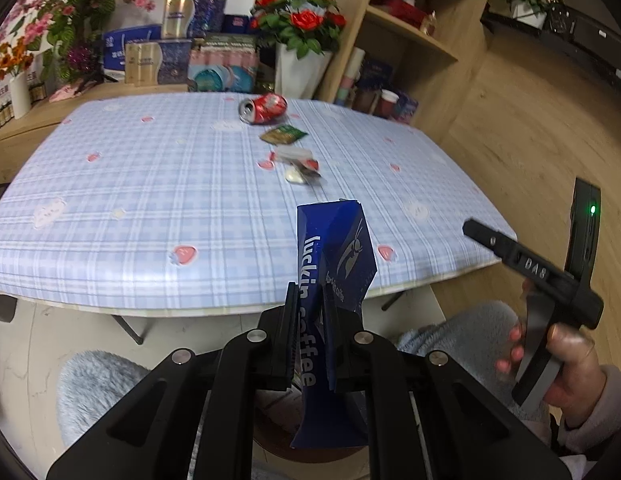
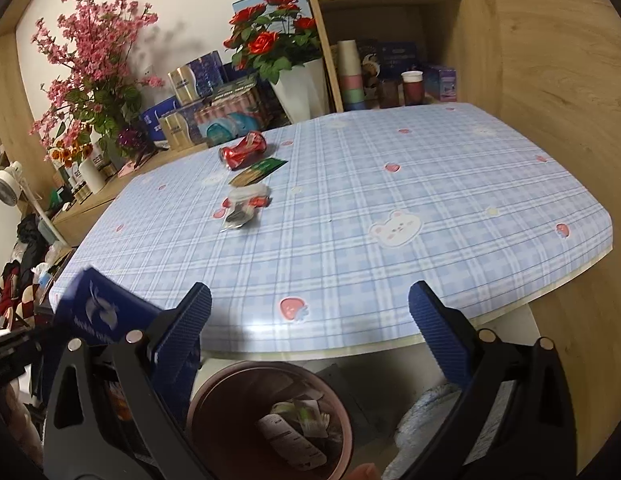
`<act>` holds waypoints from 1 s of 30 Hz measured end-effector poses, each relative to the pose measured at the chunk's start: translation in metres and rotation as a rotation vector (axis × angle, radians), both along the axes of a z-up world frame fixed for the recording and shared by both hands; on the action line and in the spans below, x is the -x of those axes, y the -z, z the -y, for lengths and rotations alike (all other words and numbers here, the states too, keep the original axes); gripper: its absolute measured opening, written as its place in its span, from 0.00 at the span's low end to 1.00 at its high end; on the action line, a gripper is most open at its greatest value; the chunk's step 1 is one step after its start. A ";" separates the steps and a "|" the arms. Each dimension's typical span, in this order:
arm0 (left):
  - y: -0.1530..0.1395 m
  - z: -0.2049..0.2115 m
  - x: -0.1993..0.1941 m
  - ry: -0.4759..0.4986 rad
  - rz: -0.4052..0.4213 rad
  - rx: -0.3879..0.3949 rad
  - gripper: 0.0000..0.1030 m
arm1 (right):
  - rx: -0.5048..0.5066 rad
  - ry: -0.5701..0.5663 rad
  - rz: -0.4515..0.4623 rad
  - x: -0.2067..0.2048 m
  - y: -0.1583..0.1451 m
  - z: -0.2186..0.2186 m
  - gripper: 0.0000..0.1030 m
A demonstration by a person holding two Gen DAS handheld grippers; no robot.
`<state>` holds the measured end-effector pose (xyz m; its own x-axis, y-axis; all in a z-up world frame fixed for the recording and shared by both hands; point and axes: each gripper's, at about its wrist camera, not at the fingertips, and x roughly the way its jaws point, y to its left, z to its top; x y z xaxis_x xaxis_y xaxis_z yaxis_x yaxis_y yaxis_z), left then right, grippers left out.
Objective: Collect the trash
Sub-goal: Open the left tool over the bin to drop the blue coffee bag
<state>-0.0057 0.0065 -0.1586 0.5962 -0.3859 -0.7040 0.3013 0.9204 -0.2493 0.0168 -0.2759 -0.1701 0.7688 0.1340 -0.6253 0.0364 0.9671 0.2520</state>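
My left gripper (image 1: pixel 310 312) is shut on a blue Luckin Coffee paper bag (image 1: pixel 334 264), held upright off the table's near edge, above a brown trash bin (image 1: pixel 278 432). The bag also shows in the right wrist view (image 2: pixel 98 312) at lower left. My right gripper (image 2: pixel 310 320) is open and empty above the brown trash bin (image 2: pixel 266 420), which holds several wrappers. On the table lie a crushed red can (image 1: pixel 263 108) (image 2: pixel 243 149), a green packet (image 1: pixel 282 135) (image 2: pixel 259 170) and a small pile of wrappers (image 1: pixel 298 164) (image 2: pixel 244 204).
The table (image 1: pixel 150 200) (image 2: pixel 430 220) has a blue plaid cloth. Flower vases (image 1: pixel 302 64) and boxes (image 1: pixel 178 60) stand behind it. A wooden shelf (image 2: pixel 390 40) with cups stands at the back right. My right gripper's body (image 1: pixel 550 280) and hand show beside the table.
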 end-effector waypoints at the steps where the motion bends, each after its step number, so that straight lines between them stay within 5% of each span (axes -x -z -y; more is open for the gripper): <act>1: 0.002 0.002 0.000 0.005 -0.006 0.000 0.11 | -0.001 0.001 0.002 0.000 0.000 0.001 0.95; 13: 0.021 0.019 -0.001 0.074 -0.072 0.010 0.14 | -0.014 0.013 -0.003 0.000 0.003 0.008 0.95; 16: 0.018 0.018 -0.001 0.062 -0.055 0.010 0.41 | -0.015 0.008 -0.003 0.000 0.003 0.007 0.95; 23: 0.014 0.001 -0.005 -0.014 -0.009 -0.025 0.77 | -0.053 -0.029 0.008 0.000 0.005 0.004 0.95; 30: 0.011 -0.025 -0.016 -0.145 0.014 -0.042 0.90 | -0.055 -0.034 0.018 -0.006 0.008 0.005 0.95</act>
